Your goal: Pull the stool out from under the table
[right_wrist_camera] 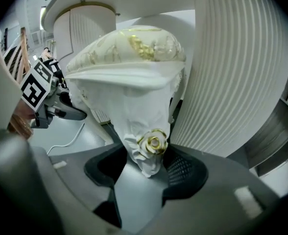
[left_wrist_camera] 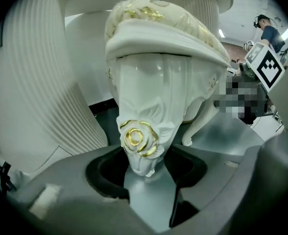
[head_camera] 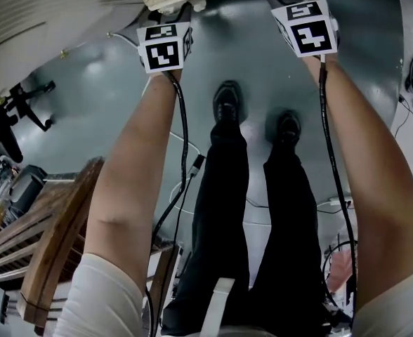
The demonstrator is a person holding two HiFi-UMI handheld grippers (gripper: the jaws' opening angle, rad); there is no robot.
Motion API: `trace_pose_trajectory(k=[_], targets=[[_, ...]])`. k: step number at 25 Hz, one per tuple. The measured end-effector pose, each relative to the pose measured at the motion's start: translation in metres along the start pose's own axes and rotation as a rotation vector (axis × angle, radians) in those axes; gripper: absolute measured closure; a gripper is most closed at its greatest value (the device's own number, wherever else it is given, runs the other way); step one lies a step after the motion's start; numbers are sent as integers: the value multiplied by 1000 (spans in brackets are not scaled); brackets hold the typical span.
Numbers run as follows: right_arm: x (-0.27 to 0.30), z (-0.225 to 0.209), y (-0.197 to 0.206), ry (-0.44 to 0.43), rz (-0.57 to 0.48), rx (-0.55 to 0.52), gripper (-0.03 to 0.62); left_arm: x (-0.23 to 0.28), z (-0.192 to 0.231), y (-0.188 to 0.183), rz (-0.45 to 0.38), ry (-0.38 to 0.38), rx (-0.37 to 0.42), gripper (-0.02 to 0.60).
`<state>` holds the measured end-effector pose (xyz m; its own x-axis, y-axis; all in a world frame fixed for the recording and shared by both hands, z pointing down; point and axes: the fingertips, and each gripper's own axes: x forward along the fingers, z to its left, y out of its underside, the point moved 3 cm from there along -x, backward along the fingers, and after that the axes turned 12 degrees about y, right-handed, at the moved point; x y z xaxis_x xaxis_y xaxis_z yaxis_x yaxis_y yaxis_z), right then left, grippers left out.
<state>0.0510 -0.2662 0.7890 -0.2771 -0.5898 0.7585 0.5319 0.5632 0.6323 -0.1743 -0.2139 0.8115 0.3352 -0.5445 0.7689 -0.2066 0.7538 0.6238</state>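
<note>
white carved stool with gold roses (left_wrist_camera: 158, 48): left tongs (left_wrist_camera: 144, 168) and right tongs (right_wrist_camera: 146, 168) each pinch a leg (left_wrist_camera: 141, 106); grasp looks set, next needs an even backward pull.

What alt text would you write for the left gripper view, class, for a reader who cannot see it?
The left gripper is closed on a white carved stool leg at its gold rose, below the stool's cream cushioned seat. A ribbed white table pedestal stands to the left.
</note>
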Motion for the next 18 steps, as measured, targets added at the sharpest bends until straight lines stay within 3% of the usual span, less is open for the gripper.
trace_pose_trajectory(k=[18], targets=[[-94,45,98,-81,69,-77,362,-68,-94,105,12,-26,-88,356]])
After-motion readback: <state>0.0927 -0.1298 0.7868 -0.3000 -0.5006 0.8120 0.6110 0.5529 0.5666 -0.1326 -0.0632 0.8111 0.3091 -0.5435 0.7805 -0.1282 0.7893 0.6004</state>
